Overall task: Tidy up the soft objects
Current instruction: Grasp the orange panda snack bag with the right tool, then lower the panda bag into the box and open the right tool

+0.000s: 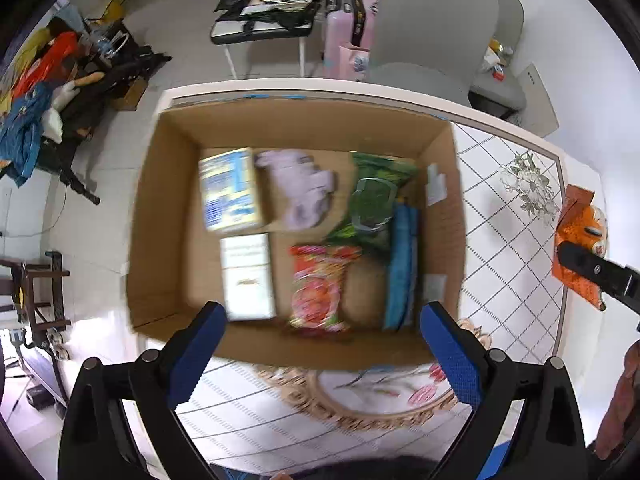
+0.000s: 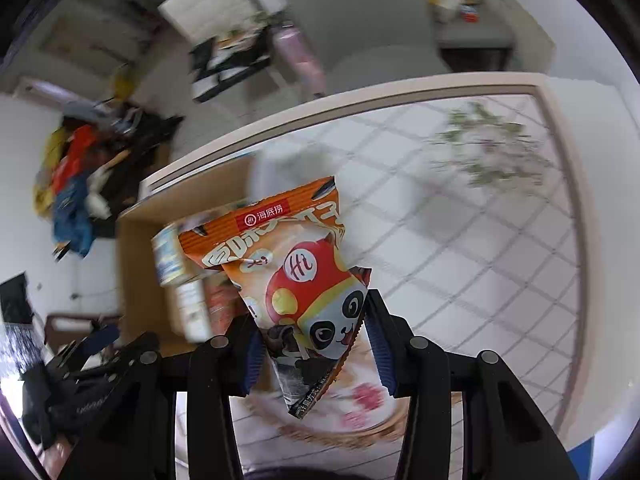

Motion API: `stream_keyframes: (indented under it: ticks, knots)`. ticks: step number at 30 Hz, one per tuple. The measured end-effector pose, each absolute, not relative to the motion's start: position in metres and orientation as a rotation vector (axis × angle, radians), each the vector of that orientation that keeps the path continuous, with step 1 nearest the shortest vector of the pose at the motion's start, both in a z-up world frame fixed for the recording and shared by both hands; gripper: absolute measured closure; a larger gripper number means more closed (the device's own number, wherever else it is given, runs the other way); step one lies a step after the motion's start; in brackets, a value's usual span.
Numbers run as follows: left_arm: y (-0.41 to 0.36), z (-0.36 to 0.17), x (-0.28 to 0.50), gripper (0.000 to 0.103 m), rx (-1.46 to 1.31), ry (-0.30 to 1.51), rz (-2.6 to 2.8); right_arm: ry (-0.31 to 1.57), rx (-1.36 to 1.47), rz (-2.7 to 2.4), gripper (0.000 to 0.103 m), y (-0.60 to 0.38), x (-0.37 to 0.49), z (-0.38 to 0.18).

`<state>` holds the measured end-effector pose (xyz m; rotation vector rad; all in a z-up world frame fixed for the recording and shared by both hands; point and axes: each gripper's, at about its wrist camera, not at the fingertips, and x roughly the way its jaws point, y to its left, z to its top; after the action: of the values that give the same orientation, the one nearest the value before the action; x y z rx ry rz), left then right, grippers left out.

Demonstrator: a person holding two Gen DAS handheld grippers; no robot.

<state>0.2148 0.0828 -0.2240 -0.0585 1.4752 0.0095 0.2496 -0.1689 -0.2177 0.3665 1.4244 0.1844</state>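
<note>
A cardboard box (image 1: 160,208) stands on the table and holds a lilac soft toy (image 1: 300,188), a green packet (image 1: 372,200), a red packet (image 1: 320,284), a blue pack (image 1: 402,264) and two cartons (image 1: 230,190). My left gripper (image 1: 322,320) is open and empty above the box's near wall. My right gripper (image 2: 310,320) is shut on an orange panda snack packet (image 2: 296,264), held above the table to the right of the box (image 2: 136,264). That packet also shows at the far right of the left wrist view (image 1: 580,236).
The table has a white patterned cloth (image 1: 504,240) with grid lines and flowers. Grey chairs (image 1: 432,28) stand behind the table. A pink suitcase (image 1: 340,40) and a cluttered side table (image 1: 264,12) stand on the floor beyond.
</note>
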Motion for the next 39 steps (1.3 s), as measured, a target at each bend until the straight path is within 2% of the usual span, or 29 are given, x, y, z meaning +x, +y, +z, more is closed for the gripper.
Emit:
stream_keyframes:
  ticks: [5, 13, 23, 35, 39]
  knots:
    - [0.141, -0.210, 0.196, 0.003, -0.101, 1.453, 0.055, 1.453, 0.321, 0.292, 0.055, -0.093, 0.235, -0.217]
    - [0.200, -0.236, 0.190, 0.003, -0.120, 1.475, 0.129, 1.556, 0.255, 0.395, 0.055, 0.006, 0.226, -0.259]
    - [0.241, -0.278, 0.198, 0.003, -0.061, 1.517, 0.038, 1.627, 0.196, 0.472, 0.055, 0.084, 0.233, -0.306]
    - [0.286, -0.304, 0.208, 0.003, -0.025, 1.551, -0.006, 1.682, 0.118, 0.496, 0.054, 0.146, 0.248, -0.352]
    - [0.298, -0.310, 0.209, 0.003, -0.052, 1.557, 0.005, 1.700, 0.112, 0.512, 0.050, 0.160, 0.255, -0.361]
